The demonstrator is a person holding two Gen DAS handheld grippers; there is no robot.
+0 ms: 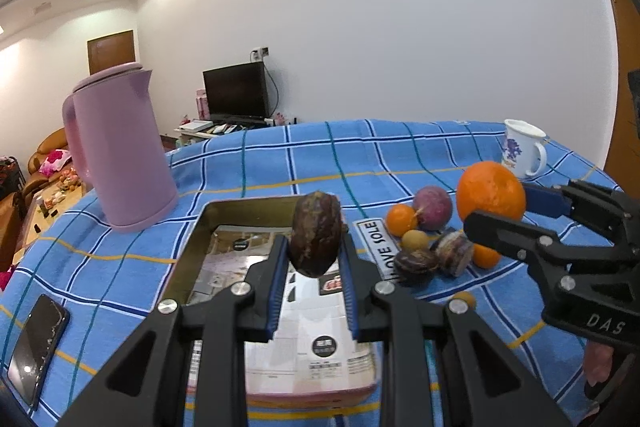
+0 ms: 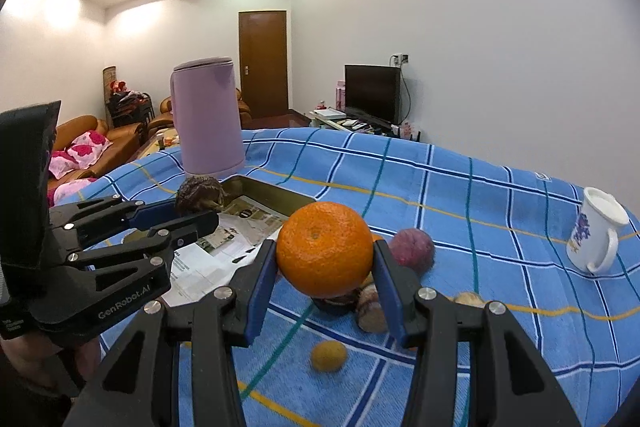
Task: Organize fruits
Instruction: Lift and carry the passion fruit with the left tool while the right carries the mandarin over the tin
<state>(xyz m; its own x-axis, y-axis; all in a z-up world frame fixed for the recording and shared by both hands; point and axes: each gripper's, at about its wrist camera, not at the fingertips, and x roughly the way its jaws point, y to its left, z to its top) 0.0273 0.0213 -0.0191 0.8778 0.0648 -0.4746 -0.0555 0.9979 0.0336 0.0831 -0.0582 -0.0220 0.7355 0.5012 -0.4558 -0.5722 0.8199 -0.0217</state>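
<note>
My left gripper (image 1: 314, 259) is shut on a wrinkled brown fruit (image 1: 316, 245) and holds it above the paper-lined metal tin (image 1: 186, 259). My right gripper (image 2: 326, 269) is shut on a large orange (image 2: 326, 249), lifted above a pile of fruit on the blue checked cloth. In the left wrist view the pile shows a small orange (image 1: 401, 219), a round purple fruit (image 1: 433, 207), a dark fruit (image 1: 414, 267) and a small yellow one (image 1: 414, 239). The right wrist view has the left gripper (image 2: 200, 210) with the brown fruit (image 2: 198, 193) beside the tin (image 2: 272, 194).
A tall pink kettle (image 1: 120, 147) stands behind the tin at the left. A white flowered mug (image 1: 520, 149) sits at the far right of the table. A phone (image 1: 38, 347) lies at the near left. A lid marked LOVE SOLE (image 1: 380, 247) lies between tin and fruit.
</note>
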